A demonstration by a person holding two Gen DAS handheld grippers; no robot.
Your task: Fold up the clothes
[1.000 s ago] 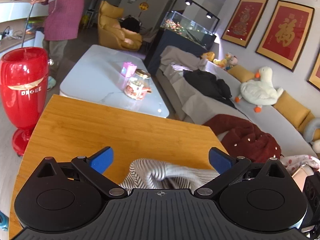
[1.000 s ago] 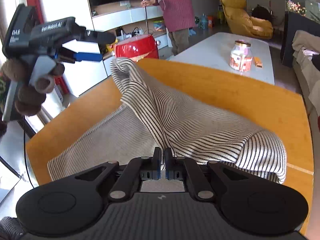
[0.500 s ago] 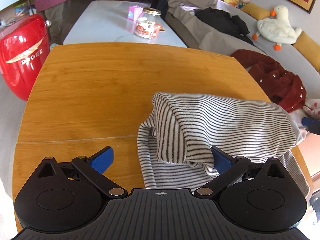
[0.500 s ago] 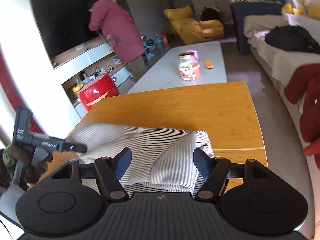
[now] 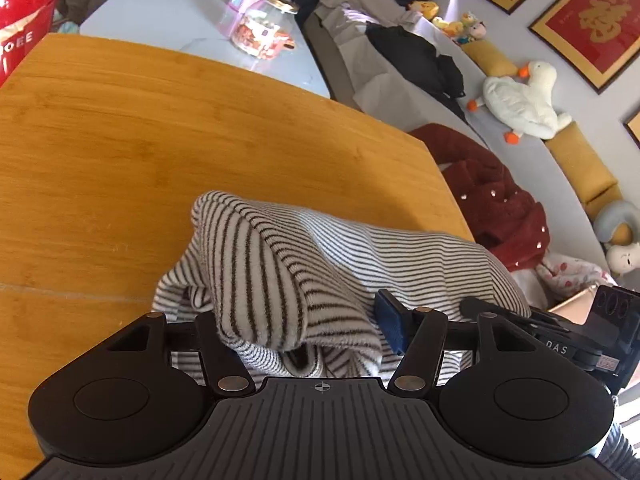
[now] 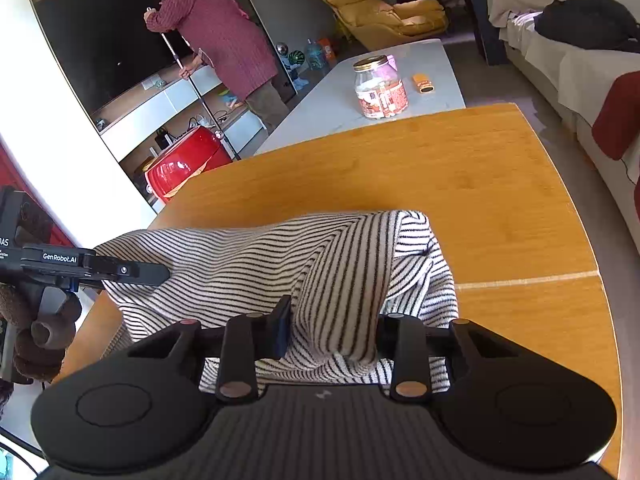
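Observation:
A black-and-white striped garment [image 5: 360,248] lies bunched on the wooden table [image 5: 160,140]. In the left wrist view my left gripper [image 5: 300,332] straddles a thick fold at the garment's near end. Its jaws are closing, and the cloth drapes over one finger and brushes the blue pad [image 5: 390,326] of the other. In the right wrist view my right gripper [image 6: 332,334] is also closing. A raised ridge of the garment [image 6: 240,256] is pinched between its pads. Each gripper shows in the other's view: the right gripper [image 5: 560,336] and the left gripper [image 6: 100,268], held by a gloved hand [image 6: 40,340].
A white low table [image 6: 340,100] with a glass jar [image 6: 378,88] stands beyond the wooden table. A red container [image 6: 184,168] sits at the far left corner. A sofa with clothes, a dark red coat [image 5: 492,200] and a plush goose runs along the right. A person [image 6: 228,36] stands at the shelves.
My right gripper let go of the raised garment, which dropped onto the table, then narrowed on a new fold. My left gripper came down over the garment's end and its jaws narrowed.

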